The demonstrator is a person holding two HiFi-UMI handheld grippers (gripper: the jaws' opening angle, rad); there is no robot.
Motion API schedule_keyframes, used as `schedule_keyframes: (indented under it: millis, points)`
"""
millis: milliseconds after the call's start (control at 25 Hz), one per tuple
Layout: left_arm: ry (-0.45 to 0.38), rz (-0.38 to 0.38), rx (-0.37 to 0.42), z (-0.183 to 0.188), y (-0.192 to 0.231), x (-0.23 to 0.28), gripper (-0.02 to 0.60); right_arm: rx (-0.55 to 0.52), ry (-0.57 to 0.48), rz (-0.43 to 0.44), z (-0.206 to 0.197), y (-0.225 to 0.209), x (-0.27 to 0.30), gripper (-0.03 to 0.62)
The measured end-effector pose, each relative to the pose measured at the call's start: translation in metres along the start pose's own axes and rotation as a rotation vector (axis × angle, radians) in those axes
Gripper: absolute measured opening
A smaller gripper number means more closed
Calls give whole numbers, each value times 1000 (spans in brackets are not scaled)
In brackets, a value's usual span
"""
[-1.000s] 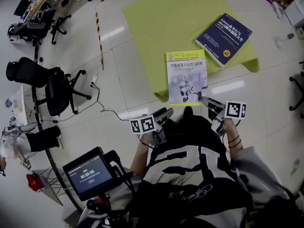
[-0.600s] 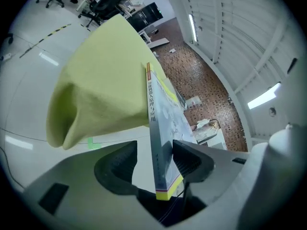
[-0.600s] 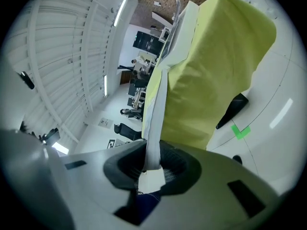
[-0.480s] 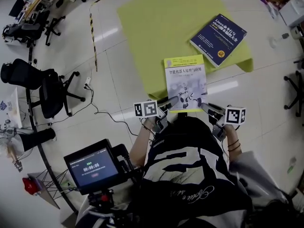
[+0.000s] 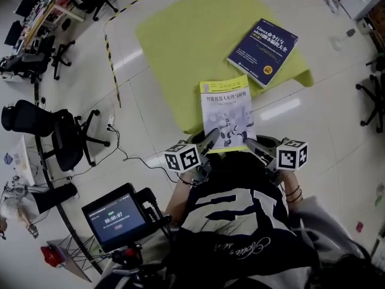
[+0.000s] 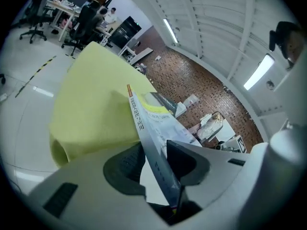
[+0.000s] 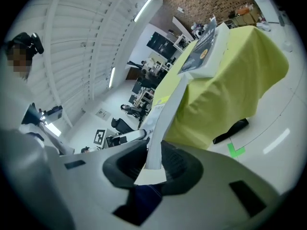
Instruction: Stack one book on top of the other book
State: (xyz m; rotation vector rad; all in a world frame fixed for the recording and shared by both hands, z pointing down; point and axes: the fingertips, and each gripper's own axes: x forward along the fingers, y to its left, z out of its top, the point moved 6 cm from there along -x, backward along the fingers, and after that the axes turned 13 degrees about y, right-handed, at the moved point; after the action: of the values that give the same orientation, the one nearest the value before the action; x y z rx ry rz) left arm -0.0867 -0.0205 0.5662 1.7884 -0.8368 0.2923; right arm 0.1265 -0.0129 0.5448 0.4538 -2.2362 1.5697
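Book (image 5: 227,114), white cover, in both jaws: L gripper (image 5: 211,137) just closing, R gripper (image 5: 250,143) gripping, just widening.

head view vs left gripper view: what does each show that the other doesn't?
Head view only: the right gripper, the timer screen, the office chairs. Left gripper view only: the brick wall, ceiling lights, and the yellow-white book's spine between the left gripper's jaws, which have just been closing. Both: that book, the left gripper and the yellow-green cloth.
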Motion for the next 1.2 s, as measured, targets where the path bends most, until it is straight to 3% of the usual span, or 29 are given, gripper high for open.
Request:
schedule_keyframes:
  millis: [120, 320, 600, 840, 1000, 1200]
  points:
    - [-9, 22, 50, 8, -19, -14, 143, -3, -54, 15, -2, 16, -9, 87]
    - [-16, 24, 229, 38, -58, -25, 143, -35, -172, -9, 3, 39, -32, 87]
    - [26, -25, 407, 151, -81, 34, 143, -61, -316, -119, 94, 14, -62, 87]
    - [161, -18, 501, 219, -82, 107, 144, 36, -383, -223, 148, -30, -72, 91]
    - [235, -8, 515, 253, -72, 146, 146, 98, -393, -258, 179, -59, -70, 91]
    - [322, 17, 527, 259, -66, 175, 149, 161, -408, -328, 183, -76, -71, 91]
